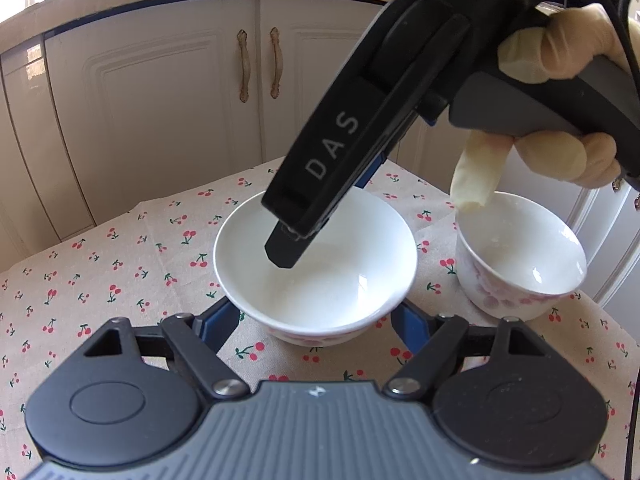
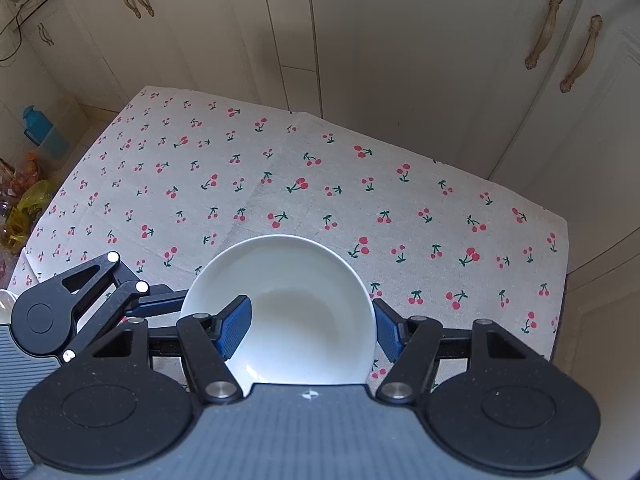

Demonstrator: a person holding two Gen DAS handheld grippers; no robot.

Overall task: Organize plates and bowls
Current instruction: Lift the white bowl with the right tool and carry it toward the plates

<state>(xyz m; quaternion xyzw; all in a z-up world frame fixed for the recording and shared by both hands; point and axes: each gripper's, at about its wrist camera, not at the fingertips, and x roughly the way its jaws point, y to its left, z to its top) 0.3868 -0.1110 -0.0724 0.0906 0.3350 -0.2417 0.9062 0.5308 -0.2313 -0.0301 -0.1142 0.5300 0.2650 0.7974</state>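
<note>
A white bowl [image 1: 320, 280] with pink flowers on its outside sits in the middle of the cherry-print tablecloth [image 1: 100, 280]. My left gripper [image 1: 312, 316] has a blue finger pressed against each side of the bowl's lower body. My right gripper [image 1: 322, 220] comes down from the upper right, held by a gloved hand [image 1: 560, 48]. In the right wrist view, the right gripper [image 2: 312, 312] has one pad [image 2: 236, 328] inside the bowl [image 2: 288, 280]. Its other pad sits against the outer right wall. A second flowered bowl [image 1: 520, 256] stands apart to the right.
Cream cabinet doors [image 1: 160, 100] rise close behind the table's far edge. The tablecloth [image 2: 280, 180] stretches beyond the bowl to the table's far edge. On the floor at the left are a blue bottle [image 2: 40, 132] and yellow bags [image 2: 24, 204].
</note>
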